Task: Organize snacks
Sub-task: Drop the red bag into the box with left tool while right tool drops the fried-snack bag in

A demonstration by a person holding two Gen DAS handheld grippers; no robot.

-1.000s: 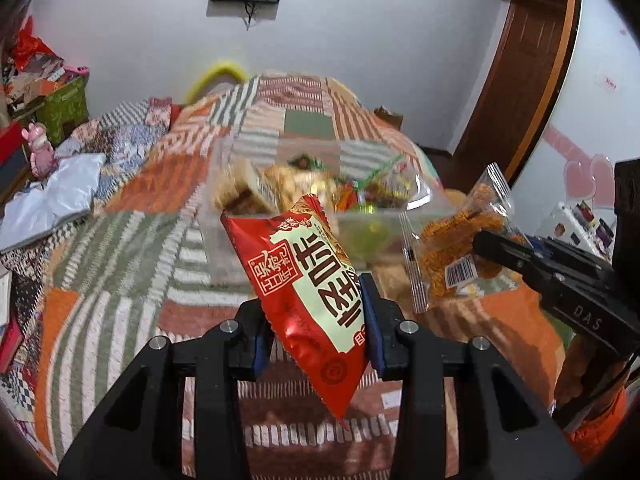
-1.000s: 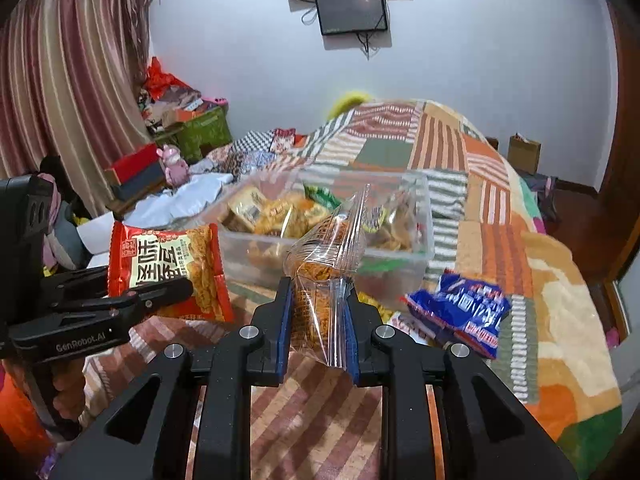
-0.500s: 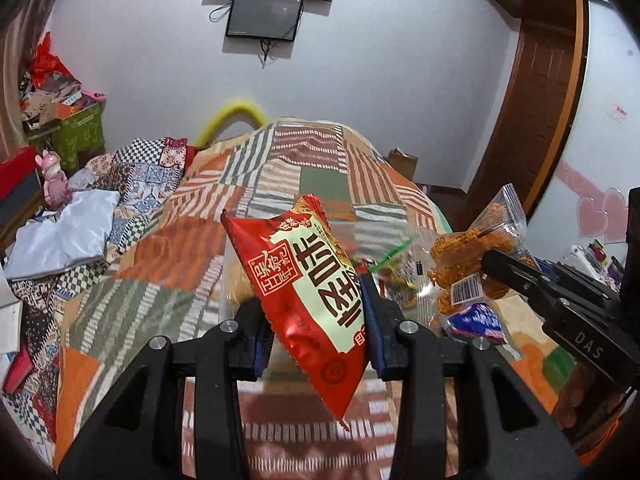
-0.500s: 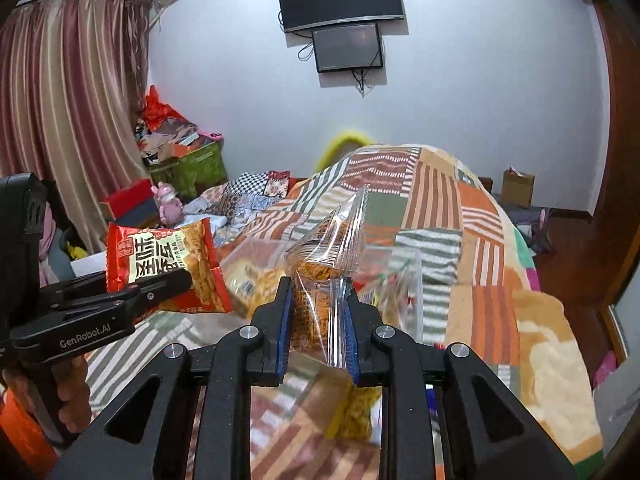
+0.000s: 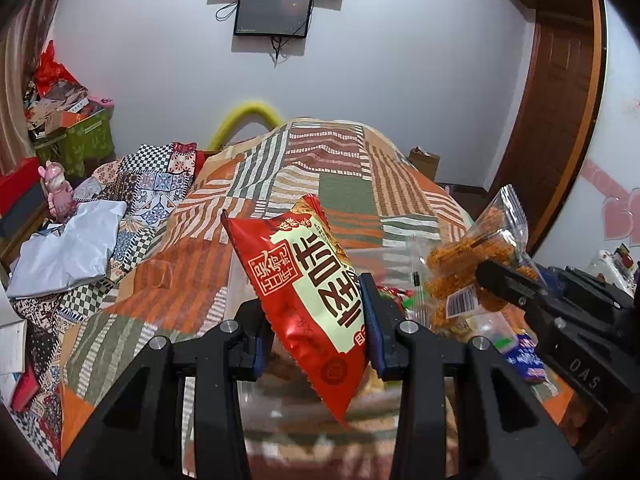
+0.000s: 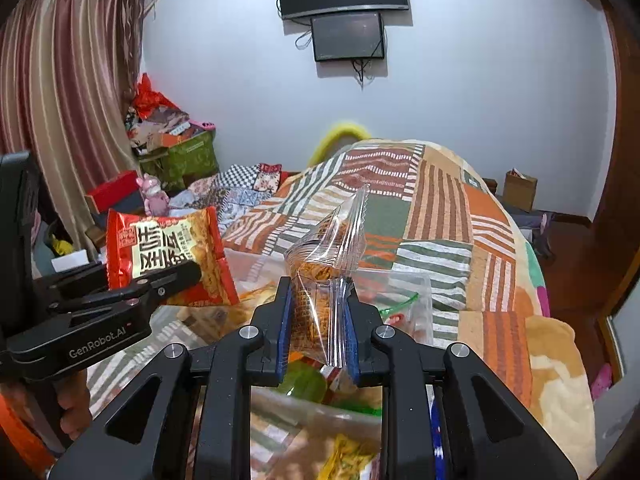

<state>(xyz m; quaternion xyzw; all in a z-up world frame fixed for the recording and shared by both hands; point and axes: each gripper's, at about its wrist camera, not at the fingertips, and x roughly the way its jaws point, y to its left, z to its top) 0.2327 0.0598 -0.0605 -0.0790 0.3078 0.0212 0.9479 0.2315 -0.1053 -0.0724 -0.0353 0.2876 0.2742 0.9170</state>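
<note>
The left gripper is clamped on a red bag with a cream label, which hangs tilted between its blue pads, well clear of the quilt. The right gripper is clamped on a clear packet of orange-brown sticks, its crimped top pointing up. Both snacks are held in the air above a clear bin that sits on the quilt near its front edge and holds other wrapped snacks. A blue packet lies on the quilt just beside the bin, toward the right edge.
</note>
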